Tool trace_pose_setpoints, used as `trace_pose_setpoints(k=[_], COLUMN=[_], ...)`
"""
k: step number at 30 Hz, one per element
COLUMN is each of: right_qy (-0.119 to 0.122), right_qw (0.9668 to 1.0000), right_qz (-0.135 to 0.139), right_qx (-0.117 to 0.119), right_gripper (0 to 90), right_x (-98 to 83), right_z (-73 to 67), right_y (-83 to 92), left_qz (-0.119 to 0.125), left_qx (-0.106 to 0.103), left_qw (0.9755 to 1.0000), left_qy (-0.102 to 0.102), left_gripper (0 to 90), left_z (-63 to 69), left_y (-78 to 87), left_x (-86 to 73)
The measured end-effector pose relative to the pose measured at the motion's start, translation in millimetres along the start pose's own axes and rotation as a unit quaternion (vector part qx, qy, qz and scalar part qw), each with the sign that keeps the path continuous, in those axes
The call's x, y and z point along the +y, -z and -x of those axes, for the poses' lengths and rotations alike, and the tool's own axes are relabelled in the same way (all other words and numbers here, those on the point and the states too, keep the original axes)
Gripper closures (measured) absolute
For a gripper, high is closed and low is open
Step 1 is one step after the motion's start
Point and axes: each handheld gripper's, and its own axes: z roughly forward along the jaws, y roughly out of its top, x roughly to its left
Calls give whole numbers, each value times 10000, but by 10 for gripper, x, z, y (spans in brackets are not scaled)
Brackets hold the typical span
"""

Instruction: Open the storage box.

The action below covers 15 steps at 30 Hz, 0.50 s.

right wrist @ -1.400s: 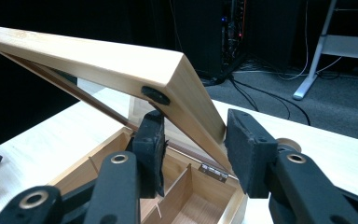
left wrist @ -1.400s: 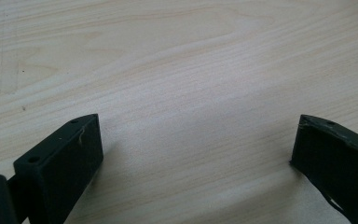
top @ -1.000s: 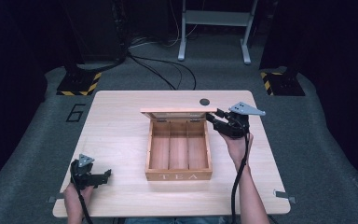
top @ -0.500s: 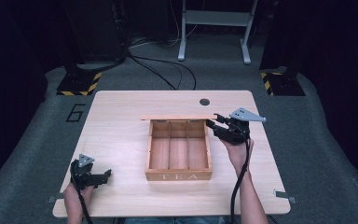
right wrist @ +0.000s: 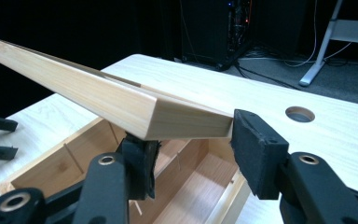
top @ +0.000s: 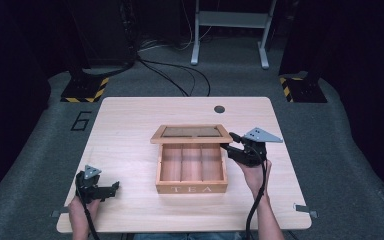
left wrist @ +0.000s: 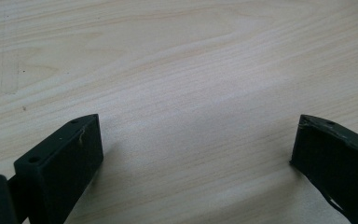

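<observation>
A wooden box marked TEA [top: 192, 188] stands mid-table with three bare compartments. Its hinged lid [top: 191, 133], with a glass pane, hangs tilted partway over the back of the box. My right gripper [top: 227, 142] is at the lid's right front corner. In the right gripper view that corner of the lid [right wrist: 121, 102] sits between the jaws of the right gripper [right wrist: 193, 149]. One finger [right wrist: 140, 163] is under it and the other stands just beside its end. The jaws have just been opening. My left gripper [top: 114, 188] rests open on the table at the front left, its jaws [left wrist: 196, 144] wide over bare wood.
A round hole [top: 219, 109] pierces the table [top: 130, 120] behind the box. On the grey floor beyond lie black cables [top: 180, 80], a grey stand's legs [top: 230, 30] and yellow-black striped feet [top: 85, 90]. A cable trails from each gripper toward the front edge.
The lid has swung down toward the box, so its glass top now faces the camera. The right gripper sank with it. The left gripper stayed put.
</observation>
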Motion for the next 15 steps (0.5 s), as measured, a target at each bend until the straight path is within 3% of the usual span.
trace_pose_setpoints(k=[15], right_qy=[-240], right_qw=[9995], right_qz=[-168], right_qx=[94], right_gripper=[466], right_x=[-379], right_z=[-51], right_y=[23], left_qz=[29], left_qx=[29], left_qw=[10000], left_qy=[-3], left_gripper=[17], left_z=[4], left_y=[-4], left_x=[-3])
